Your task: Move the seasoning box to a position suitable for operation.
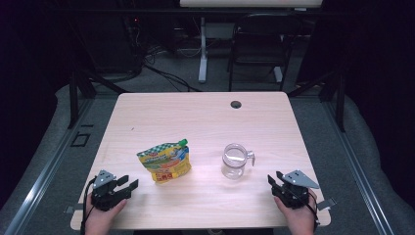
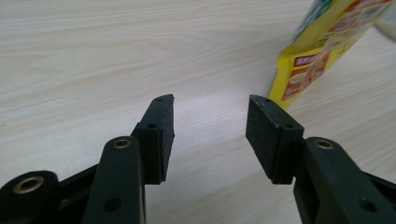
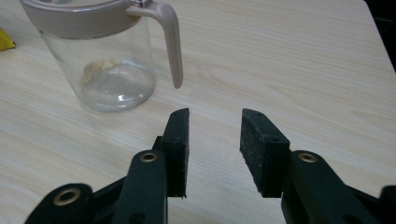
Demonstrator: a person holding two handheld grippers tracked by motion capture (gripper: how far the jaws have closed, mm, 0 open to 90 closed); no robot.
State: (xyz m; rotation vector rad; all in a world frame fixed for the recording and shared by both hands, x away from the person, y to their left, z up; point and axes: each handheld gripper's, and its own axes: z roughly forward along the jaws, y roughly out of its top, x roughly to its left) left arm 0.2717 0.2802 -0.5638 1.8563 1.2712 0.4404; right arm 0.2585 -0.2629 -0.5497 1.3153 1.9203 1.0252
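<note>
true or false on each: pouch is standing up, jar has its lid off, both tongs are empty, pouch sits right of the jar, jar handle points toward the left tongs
1. The yellow pouch stands upright on the table. True.
2. The glass jar has its lid off. False: the beige lid is on its rim, as the right gripper view shows.
3. The left tongs and the right tongs are both open with nothing between the jaws. True.
4. The pouch sits to the right of the jar in the high view. False: it is to the jar's left.
5. The jar's handle points toward the left tongs. False: it sticks out on the side of the right tongs.
</note>
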